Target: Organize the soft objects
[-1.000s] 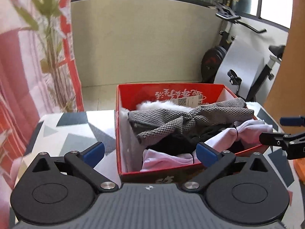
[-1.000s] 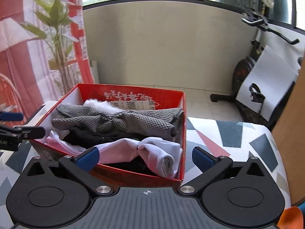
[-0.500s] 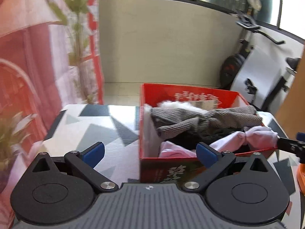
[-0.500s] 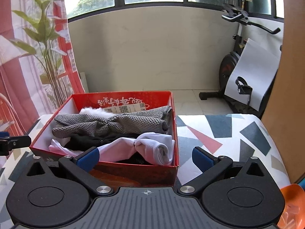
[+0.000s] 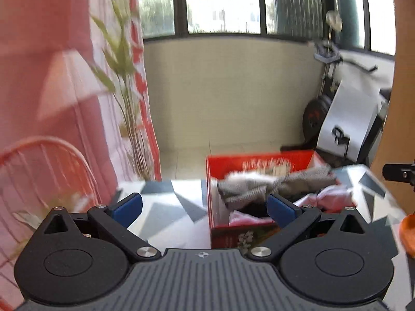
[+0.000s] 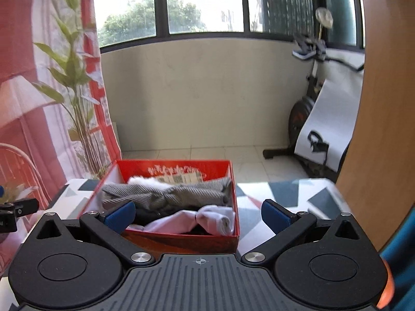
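Both the left hand-held gripper [image 5: 204,206] and the right hand-held gripper [image 6: 198,213] are spread wide, holding nothing. Ahead of them, the red box [image 6: 181,238] holds a gray knit cloth [image 6: 166,197] lying sideways, left to right.

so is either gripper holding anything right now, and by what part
Nothing is held. The left gripper and right gripper are both open with bare fingers, and the soft items lie in the red box.

A green plant [image 6: 70,83] stood by the red curtain [image 6: 15,51]; an exercise bike [image 6: 308,119] leaned near the window [image 6: 205,2], beyond the patterned worktop [image 6: 280,194].
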`<action>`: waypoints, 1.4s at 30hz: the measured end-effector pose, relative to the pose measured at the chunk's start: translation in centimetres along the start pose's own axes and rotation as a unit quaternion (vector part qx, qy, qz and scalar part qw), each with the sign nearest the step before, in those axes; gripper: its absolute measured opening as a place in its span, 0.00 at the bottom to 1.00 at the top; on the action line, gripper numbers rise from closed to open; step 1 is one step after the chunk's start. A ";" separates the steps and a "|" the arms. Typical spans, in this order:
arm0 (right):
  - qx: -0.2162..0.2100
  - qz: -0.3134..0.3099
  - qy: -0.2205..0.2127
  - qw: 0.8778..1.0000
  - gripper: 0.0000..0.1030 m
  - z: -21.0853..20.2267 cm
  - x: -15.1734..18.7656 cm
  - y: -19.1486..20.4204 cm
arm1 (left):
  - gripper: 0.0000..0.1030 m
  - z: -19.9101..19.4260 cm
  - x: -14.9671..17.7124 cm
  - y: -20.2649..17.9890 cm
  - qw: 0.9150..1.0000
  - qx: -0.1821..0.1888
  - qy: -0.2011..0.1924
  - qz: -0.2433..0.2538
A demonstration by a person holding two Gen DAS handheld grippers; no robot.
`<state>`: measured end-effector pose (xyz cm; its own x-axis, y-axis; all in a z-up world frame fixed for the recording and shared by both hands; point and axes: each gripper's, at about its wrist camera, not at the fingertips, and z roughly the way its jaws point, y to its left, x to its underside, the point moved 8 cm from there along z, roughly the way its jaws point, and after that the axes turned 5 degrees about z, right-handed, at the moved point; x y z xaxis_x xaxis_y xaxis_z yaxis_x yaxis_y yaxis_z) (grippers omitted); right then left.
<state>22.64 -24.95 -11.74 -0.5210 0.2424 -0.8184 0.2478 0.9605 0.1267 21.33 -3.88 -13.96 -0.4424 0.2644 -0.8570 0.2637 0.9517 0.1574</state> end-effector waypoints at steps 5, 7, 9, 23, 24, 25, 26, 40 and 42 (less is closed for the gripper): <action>-0.020 -0.011 -0.037 0.999 1.00 -6.9 -1.3 2.0 | 1.00 -6.1 -1.7 0.5 0.999 -0.018 -0.028 -0.009; -0.022 -0.016 -0.052 0.998 1.00 -9.6 -1.3 2.6 | 1.00 -8.5 -2.1 0.5 0.999 -0.021 -0.038 -0.011; -0.023 -0.010 -0.063 0.998 1.00 -12.0 -1.2 3.0 | 1.00 -11.0 -2.2 0.5 0.998 -0.026 -0.050 -0.013; 0.005 0.008 -0.088 0.996 1.00 -22.0 1.0 2.1 | 1.00 -19.8 -1.5 0.8 0.995 -0.049 -0.088 -0.020; 0.007 0.008 -0.089 0.996 1.00 -22.2 1.1 1.9 | 1.00 -20.2 -1.5 0.7 0.994 -0.049 -0.091 -0.021; 0.009 0.008 -0.089 0.996 1.00 -22.5 1.2 1.7 | 1.00 -20.4 -1.6 0.6 0.994 -0.050 -0.093 -0.023; 0.010 0.008 -0.089 0.996 1.00 -22.7 1.3 1.5 | 1.00 -20.7 -1.5 0.5 0.994 -0.050 -0.095 -0.024; 0.037 -0.005 -0.092 0.995 1.00 -23.7 1.5 0.3 | 1.00 -20.8 -1.0 0.8 0.994 -0.048 -0.093 -0.027; 0.037 -0.008 -0.091 0.995 1.00 -23.6 1.6 0.4 | 1.00 -20.7 -1.0 0.8 0.994 -0.049 -0.093 -0.028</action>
<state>2.64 -20.93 0.28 -0.3704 0.1917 -0.9089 0.3044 0.9495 0.0762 4.22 -0.10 -2.82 -0.2851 0.1852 -0.9404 0.1545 0.9772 0.1456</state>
